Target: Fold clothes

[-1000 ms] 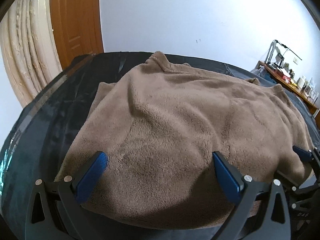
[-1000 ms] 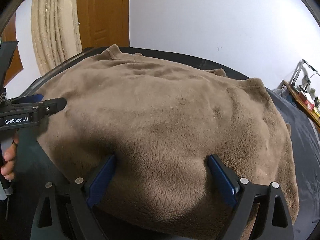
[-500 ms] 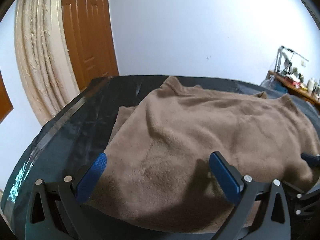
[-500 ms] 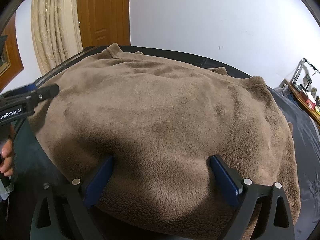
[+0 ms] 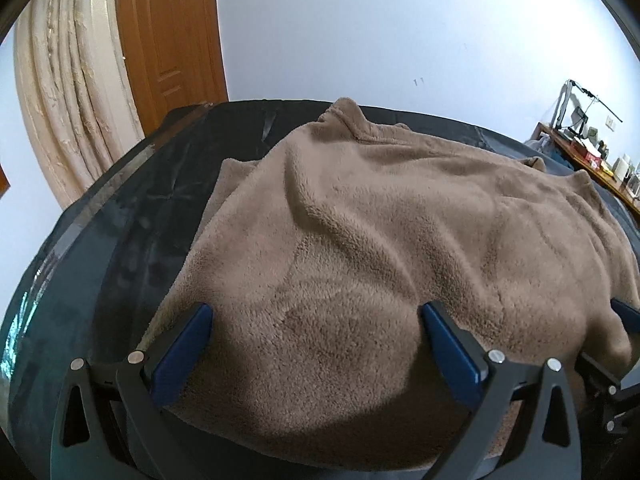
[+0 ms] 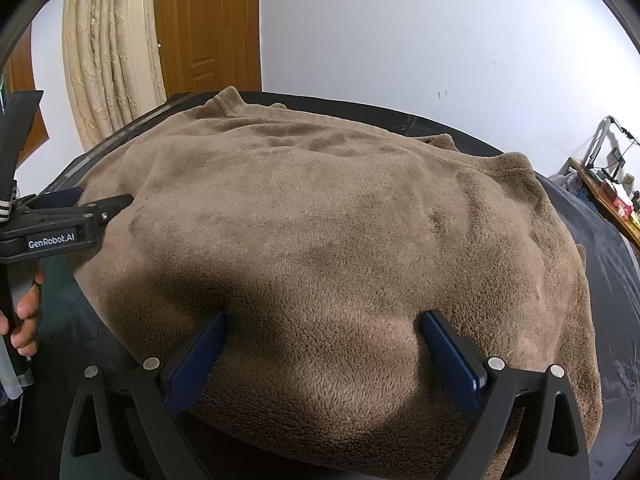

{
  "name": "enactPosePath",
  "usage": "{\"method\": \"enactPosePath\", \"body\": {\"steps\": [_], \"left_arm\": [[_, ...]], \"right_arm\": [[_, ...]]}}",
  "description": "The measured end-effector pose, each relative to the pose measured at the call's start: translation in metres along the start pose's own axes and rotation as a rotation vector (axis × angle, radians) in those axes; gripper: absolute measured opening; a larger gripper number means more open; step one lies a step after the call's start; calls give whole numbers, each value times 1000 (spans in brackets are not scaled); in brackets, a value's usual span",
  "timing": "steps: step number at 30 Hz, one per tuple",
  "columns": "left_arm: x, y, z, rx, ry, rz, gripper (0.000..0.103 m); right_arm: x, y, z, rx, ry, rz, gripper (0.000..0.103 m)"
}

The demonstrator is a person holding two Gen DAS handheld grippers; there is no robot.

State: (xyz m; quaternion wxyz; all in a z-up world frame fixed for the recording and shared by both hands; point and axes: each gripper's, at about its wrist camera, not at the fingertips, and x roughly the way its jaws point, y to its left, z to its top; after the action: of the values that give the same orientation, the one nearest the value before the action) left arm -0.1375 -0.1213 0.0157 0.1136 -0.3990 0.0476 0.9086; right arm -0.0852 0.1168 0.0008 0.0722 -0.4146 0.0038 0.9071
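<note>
1. Brown fleece fills the left wrist view: a plush garment (image 5: 380,264) lies spread over a dark surface (image 5: 132,216), reaching from the lower middle of the frame to the right edge, with its collar pointing toward the top centre.
2. At the bottom of that view the left hand-held gripper (image 5: 316,332) sits low and level, its two blue-padded fingers (image 5: 182,346) spread wide apart, tips resting against the near hem of the garment; nothing is clamped between them.
3. At the lower right edge of the same frame a blue tip of the right hand-held gripper (image 5: 626,314) shows beside the hem; from here I cannot tell how its jaws stand.
4. Behind the surface, a cream curtain (image 5: 68,80) and a wooden door (image 5: 168,36) occupy the upper left, a pale wall (image 5: 380,28) the top centre, and a cluttered shelf (image 5: 592,152) the right edge.
5. In the right wrist view the garment (image 6: 320,240) covers most of the frame, its collar at upper centre-left, the near hem at the bottom.
6. Its own hand-held gripper (image 6: 320,338) points straight ahead along the fleece, fingers (image 6: 450,354) set wide apart against the hem, gripping nothing.
7. At the left edge the left hand-held gripper (image 6: 106,204) reaches in sideways, held by a hand (image 6: 26,308) wrapped round its handle at lower left, tip touching the garment's edge.
</note>
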Motion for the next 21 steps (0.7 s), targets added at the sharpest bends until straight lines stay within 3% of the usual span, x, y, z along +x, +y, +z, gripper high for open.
{"method": "enactPosePath", "body": {"steps": [21], "left_arm": [[3,1,2,-4,4,-8,103]], "right_arm": [[0,0,0,-4,1,9,101]]}}
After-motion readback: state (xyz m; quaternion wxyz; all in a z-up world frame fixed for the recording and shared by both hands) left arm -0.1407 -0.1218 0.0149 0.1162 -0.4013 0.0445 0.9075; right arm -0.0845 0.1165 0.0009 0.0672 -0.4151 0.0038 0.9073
